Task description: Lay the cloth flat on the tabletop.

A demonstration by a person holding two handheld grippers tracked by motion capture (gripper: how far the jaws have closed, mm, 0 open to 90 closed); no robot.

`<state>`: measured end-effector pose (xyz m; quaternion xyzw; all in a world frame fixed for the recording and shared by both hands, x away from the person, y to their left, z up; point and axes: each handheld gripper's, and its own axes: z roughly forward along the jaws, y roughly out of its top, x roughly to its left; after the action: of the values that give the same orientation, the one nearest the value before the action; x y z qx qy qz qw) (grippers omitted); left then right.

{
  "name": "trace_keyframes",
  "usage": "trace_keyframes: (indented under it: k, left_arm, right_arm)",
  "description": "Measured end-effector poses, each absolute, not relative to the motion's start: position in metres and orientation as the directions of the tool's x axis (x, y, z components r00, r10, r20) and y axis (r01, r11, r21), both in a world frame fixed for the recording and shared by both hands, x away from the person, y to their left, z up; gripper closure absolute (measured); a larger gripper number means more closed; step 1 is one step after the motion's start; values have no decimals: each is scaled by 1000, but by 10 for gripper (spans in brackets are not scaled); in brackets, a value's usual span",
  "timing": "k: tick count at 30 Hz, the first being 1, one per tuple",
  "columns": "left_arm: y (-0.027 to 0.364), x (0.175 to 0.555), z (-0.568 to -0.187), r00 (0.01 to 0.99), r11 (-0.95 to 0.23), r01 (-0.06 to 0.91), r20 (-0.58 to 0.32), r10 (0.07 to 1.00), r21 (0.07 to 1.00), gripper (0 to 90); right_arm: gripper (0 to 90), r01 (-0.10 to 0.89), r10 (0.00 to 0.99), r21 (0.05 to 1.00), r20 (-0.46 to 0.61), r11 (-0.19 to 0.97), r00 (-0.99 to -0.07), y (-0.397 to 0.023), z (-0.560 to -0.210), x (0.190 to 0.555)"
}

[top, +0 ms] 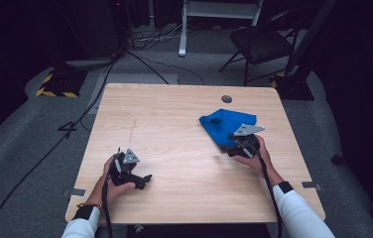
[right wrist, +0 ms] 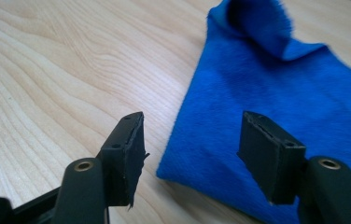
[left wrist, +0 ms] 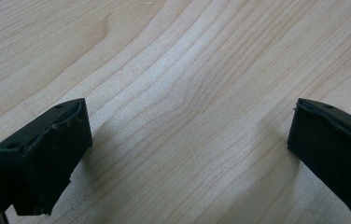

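Blue cloth lies flat on the wooden table, right half, toward the far edge; one far corner folded up and over, seen in the right gripper view; right gripper sits at the cloth's near edge; in the right gripper view the near corner of the cloth lies in the gap between the two jaws, one jaw over bare wood just beside the cloth's edge, the other over the blue fabric; jaws partly spread, pads not pressing on the cloth, can't tell if tips touch it; nothing pinched.

Left gripper is well apart from the cloth, at the near left of the table; in the left gripper view jaws spread wide, bare wood grain between them, nothing held.

Edges: cloth's right side near the table's right edge; dark round hole in the tabletop just beyond the cloth's far edge; wide bare wood left of the cloth across the table middle; left gripper close to the near edge.

Pose: right hand wraps the gripper from behind, forearm in a white sleeve coming in from bottom right, gripper aimed forward and down at the cloth; left hand grips its tool low over the table, jaws aimed right and down.
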<state>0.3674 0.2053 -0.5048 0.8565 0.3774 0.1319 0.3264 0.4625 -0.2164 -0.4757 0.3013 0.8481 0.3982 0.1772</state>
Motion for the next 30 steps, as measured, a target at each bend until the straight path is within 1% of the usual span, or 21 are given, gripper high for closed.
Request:
trace_keyframes:
  k: [1,4,7,8,11,12,15,17,21,24,27,30]
  left_arm:
    - [205,367,-505,680,-502,561,-21,733,659,2]
    - [205,367,-505,680,-502,560,-20,733,659,1]
    - [205,367,-505,680,-502,560,-20,733,659,1]
    - [205,367,-505,680,-502,560,-20,733,659,2]
    - [205,367,-505,680,-501,561,-21,733,659,2]
    - [205,367,-505,680,-502,561,-20,733,659,1]
    - [205,367,-505,680,-502,560,-20,733,659,2]
    - [205,367,-505,680,-502,560,-20,733,659,1]
    - [205,367,-505,680,-502,561,-20,733,659,1]
    - [205,367,-505,680,-502,562,-21,733,658,1]
    - [205,367,-505,680,-502,561,-21,733,658,1]
    - [205,367,-505,680,-502,560,-20,733,659,1]
  right_arm:
    - [443,372,650,770,-73,519,-756,-211,-480,463]
    - [460,373,644,763,-73,528,-762,-209,-484,463]
    - [499,392,649,732,-90,557,-756,-207,-492,465]
    - [508,406,657,729,-78,551,-750,-208,-497,466]
    - [517,408,658,733,-71,544,-750,-208,-497,467]
    - [539,408,658,731,-73,546,-750,-208,-497,467]
    - [650,404,659,727,-87,555,-747,-207,-496,466]
    - [688,401,657,725,-95,560,-747,-208,-496,466]
    - [797,380,653,714,-141,588,-744,-207,-494,464]
    - [809,374,645,714,-142,593,-751,-206,-494,463]
    - [814,379,624,722,-92,579,-776,-204,-494,460]
    - [818,354,591,719,-97,598,-801,-196,-494,454]
